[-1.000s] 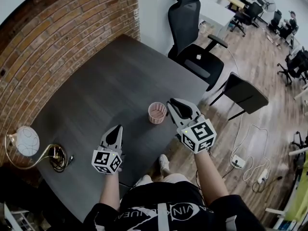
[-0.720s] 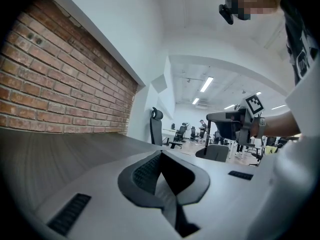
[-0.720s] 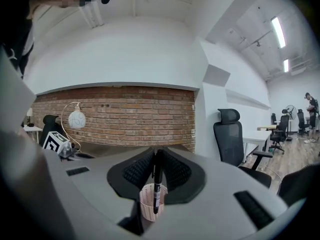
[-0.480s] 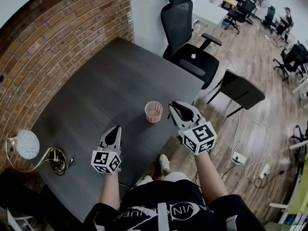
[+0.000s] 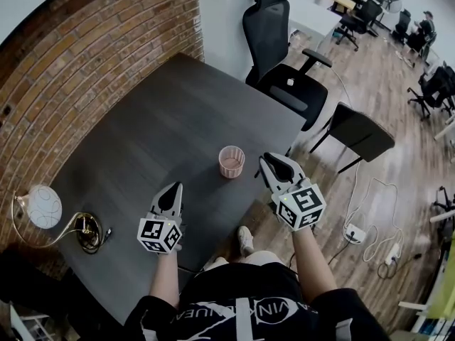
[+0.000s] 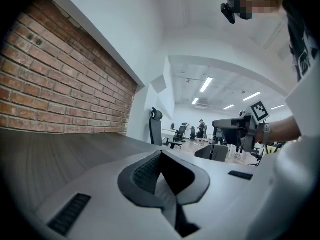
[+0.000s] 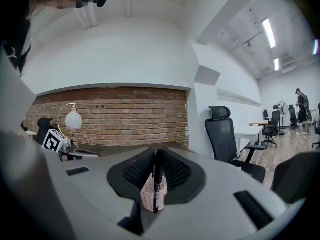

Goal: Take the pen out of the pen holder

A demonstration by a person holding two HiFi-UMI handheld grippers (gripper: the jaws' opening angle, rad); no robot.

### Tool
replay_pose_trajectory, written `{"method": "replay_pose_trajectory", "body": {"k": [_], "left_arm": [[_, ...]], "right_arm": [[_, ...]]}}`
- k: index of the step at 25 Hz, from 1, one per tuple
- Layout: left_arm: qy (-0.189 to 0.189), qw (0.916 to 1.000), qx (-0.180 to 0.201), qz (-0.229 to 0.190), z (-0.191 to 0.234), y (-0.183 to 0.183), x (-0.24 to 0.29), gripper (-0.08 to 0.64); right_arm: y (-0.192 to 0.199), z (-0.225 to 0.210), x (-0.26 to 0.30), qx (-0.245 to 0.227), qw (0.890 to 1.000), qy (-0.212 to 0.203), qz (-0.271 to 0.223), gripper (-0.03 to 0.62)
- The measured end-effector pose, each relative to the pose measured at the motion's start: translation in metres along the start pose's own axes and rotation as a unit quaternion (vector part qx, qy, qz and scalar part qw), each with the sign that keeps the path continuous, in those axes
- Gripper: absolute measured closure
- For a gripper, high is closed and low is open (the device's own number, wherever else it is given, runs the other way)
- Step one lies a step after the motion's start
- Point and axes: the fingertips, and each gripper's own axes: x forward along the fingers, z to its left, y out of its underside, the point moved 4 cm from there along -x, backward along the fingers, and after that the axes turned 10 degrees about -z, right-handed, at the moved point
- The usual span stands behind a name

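Note:
A pink mesh pen holder (image 5: 232, 161) stands upright on the dark table (image 5: 163, 119) near its right edge. My right gripper (image 5: 273, 166) hovers just to the right of it, apart from its rim. In the right gripper view the jaws (image 7: 157, 160) are shut on a black pen (image 7: 157, 181) that stands upright between the pads, with the pen holder (image 7: 147, 198) behind and below it. My left gripper (image 5: 170, 199) rests lower left of the holder, jaws together and empty (image 6: 160, 160).
A globe lamp (image 5: 44, 208) with a brass arm sits at the table's left corner by the brick wall. A black office chair (image 5: 284, 77) and a second chair (image 5: 362, 137) stand beyond the right edge. Cables and a power strip (image 5: 355, 236) lie on the floor.
My right gripper has drifted to the right, away from the pen holder and toward the table's edge, with the pen still in it. The left gripper has stayed put.

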Motion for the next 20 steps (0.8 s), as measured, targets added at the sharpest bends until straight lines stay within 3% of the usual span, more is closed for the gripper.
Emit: {"method": "replay_pose_trajectory", "body": {"k": [20], "left_arm": [[-0.002,1.0,0.001,-0.003,0.001,-0.005,-0.009,0.548]], "right_arm": [[0.025,0.002,-0.026,0.015,1.0,0.023,0.007,0.531]]}}
